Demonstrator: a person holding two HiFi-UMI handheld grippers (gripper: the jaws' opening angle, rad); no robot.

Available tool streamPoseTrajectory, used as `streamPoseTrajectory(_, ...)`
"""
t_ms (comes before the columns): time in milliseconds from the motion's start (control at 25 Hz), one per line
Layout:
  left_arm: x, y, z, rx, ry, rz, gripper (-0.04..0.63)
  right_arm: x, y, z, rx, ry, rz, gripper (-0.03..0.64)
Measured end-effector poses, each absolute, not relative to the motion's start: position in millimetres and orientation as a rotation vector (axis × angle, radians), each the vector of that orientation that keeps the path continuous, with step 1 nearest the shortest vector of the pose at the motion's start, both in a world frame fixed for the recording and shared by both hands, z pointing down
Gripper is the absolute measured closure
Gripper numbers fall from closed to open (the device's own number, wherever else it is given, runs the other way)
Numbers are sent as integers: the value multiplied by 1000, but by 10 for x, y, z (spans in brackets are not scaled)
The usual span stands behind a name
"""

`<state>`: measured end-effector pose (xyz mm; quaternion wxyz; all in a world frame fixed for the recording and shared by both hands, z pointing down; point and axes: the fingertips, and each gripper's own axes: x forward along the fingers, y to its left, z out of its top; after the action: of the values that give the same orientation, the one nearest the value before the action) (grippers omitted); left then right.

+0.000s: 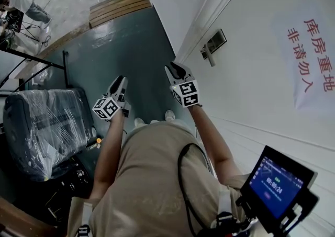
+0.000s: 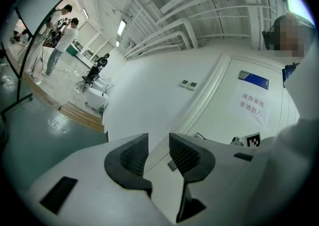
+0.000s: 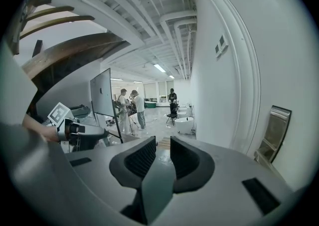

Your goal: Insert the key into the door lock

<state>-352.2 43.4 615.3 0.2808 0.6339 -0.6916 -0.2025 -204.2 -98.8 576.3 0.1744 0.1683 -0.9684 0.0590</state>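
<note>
Green floor (image 1: 125, 47) lies open ahead of us, with the white door (image 1: 261, 74) edging our right. Our left gripper (image 1: 121, 80) and right gripper (image 1: 175, 68) hover with jaws apart and empty. The door lock (image 1: 213, 46) sits just beyond the right one.

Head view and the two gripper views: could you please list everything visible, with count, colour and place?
door: one, white, right of head view
metal door plate: one, silver, on the door edge
paper sign: one, pale with red characters, on the door
chair: one, grey, plastic-wrapped, left
wooden step: one, brown, top of head view
monitor: one, black with blue screen, bottom right
people: three, two in white, one in black, far down the hall
left tool: one, white with dark pads, open, empty
right tool: one, same colours, open, empty
</note>
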Motion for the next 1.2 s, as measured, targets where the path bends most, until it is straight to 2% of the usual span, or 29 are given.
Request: streamPoseTrajectory(1200,-3487,330,6143,1700,-1757,-620,471,-2129,-889,5711,416,-2740,169,543)
